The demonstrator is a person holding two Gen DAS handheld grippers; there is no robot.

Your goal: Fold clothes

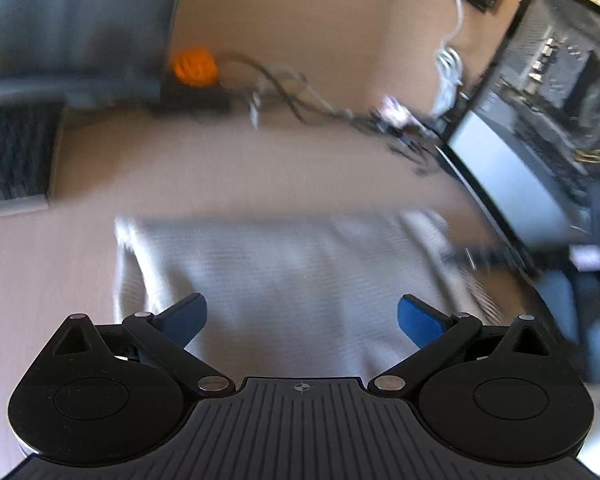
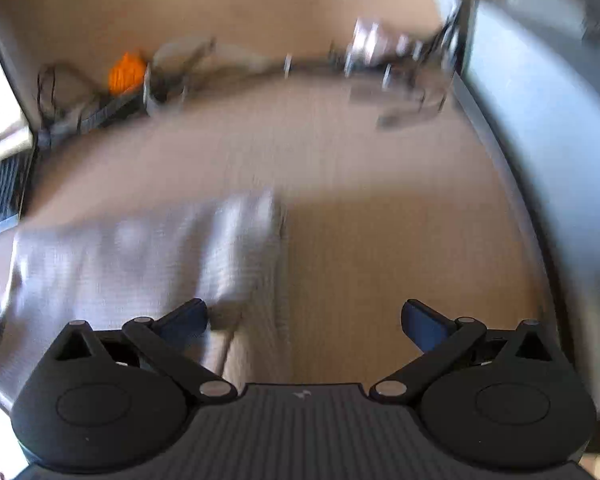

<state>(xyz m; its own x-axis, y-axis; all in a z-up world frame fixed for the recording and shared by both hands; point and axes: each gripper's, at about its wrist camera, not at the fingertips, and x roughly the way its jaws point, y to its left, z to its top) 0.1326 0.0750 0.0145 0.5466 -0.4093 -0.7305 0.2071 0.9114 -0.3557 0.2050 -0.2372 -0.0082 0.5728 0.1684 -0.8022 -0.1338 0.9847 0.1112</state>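
The left hand-held gripper hovers spread wide over the pale cloth, which lies flat on the desk. The right hand-held gripper, equally wide and empty, hangs over the cloth's right edge, likely placed for a grab.

Worktop: tan, wood-look surface, both views motion-blurred. Lying on it:
- white ribbed garment, spread flat in the near middle; one edge looks folded or bunched in the right wrist view.
- keyboard at the left edge, well apart from the garment.
- orange ball-like object at the back, on or touching a dark flat base; can't tell which.
- tangle of dark cables running along the back edge, with small blurred parts among them.
- monitor on the right side, near the garment's right edge.
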